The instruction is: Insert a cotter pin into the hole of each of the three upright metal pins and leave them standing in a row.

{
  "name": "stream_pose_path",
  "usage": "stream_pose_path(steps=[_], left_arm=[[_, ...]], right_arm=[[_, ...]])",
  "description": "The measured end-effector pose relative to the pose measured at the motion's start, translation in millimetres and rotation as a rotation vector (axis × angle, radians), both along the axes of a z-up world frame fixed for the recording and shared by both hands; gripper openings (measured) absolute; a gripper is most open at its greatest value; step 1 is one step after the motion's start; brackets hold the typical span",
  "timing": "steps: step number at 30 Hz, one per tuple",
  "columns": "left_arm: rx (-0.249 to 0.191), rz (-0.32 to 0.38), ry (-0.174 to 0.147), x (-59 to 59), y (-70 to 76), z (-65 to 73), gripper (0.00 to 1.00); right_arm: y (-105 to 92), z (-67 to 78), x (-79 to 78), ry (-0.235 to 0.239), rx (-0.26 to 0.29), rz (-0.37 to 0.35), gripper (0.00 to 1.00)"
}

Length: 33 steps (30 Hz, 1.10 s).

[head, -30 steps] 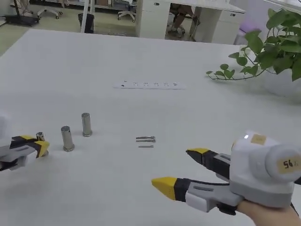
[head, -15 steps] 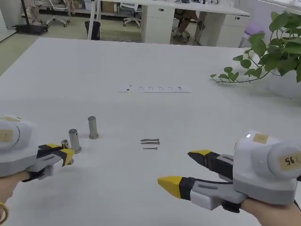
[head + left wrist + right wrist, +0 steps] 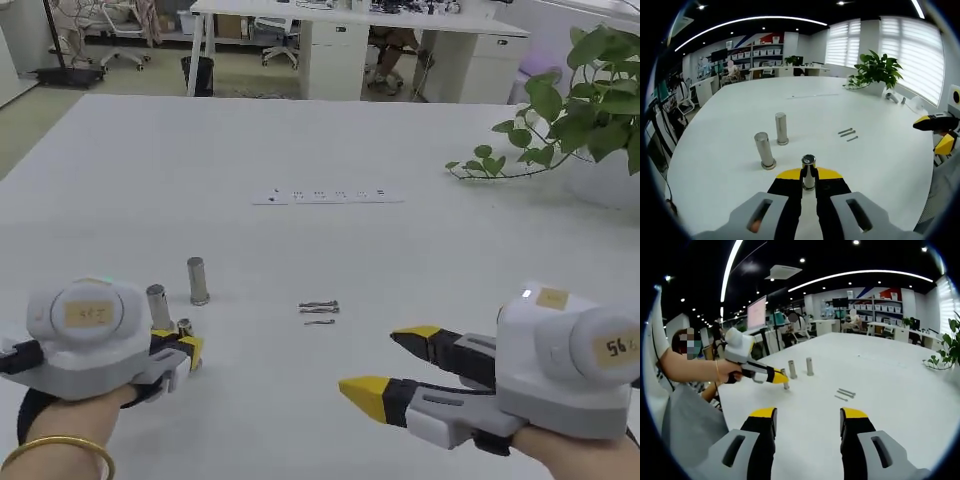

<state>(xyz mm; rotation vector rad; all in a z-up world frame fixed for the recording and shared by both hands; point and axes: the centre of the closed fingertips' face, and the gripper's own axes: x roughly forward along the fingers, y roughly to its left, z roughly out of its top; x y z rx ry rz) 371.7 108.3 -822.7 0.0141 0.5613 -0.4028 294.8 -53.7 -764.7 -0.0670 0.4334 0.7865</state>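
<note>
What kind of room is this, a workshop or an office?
Most likely an open-plan office or lab: a large white table with a power strip and a potted plant, swivel chairs at desks behind, and shelves of storage bins.

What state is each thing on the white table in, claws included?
Nearest silver cylindrical metal pin: upright, gripped.
Left yellow-tipped claw: shut on that pin.
Middle silver metal pin: upright, free.
Far silver metal pin: upright, free.
Three thin metal cotter pins: lying loose on the white table.
Right yellow-tipped claw: open, empty.
</note>
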Motion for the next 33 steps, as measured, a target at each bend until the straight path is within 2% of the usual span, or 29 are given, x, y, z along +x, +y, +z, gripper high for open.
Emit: stream_pose_path(steps=[5, 7, 10, 14, 17, 24, 27, 33], left_arm=[[-0.011, 0.023, 0.005, 0.4, -14.4, -2.7, 0.07], [-0.013, 0.047, 0.006, 2.5, -16.0, -5.2, 0.07], [0.010, 0.077, 0.009, 2.0, -19.9, -9.0, 0.07], [0.001, 0.104, 0.010, 2.0, -25.1, -12.0, 0.07], [-0.010, 0.126, 0.007, 0.9, -27.9, -11.3, 0.07], [0.009, 0.176, -0.008, 1.8, -29.2, -11.4, 0.07], [-0.002, 0.199, -0.010, 2.3, -29.7, -11.2, 0.07], [0.013, 0.204, -0.020, 2.2, -32.9, -11.7, 0.08]], right_arm=[[-1.6, -2.7, -1.3, 0.007, 0.004, -0.003, 0.52], [-2.4, -2.7, -1.3, 0.006, 0.008, -0.005, 0.52], [-4.0, -3.4, -0.7, 0.010, 0.016, -0.013, 0.52], [-5.2, -2.5, 0.0, 0.009, 0.026, -0.020, 0.52], [-6.2, -2.2, 0.2, 0.007, 0.028, -0.021, 0.52], [-8.6, -5.1, 0.7, 0.016, 0.035, -0.029, 0.51], [-7.9, -5.7, 0.6, 0.020, 0.040, -0.028, 0.51], [-6.9, -6.2, 1.7, 0.021, 0.038, -0.024, 0.51]])
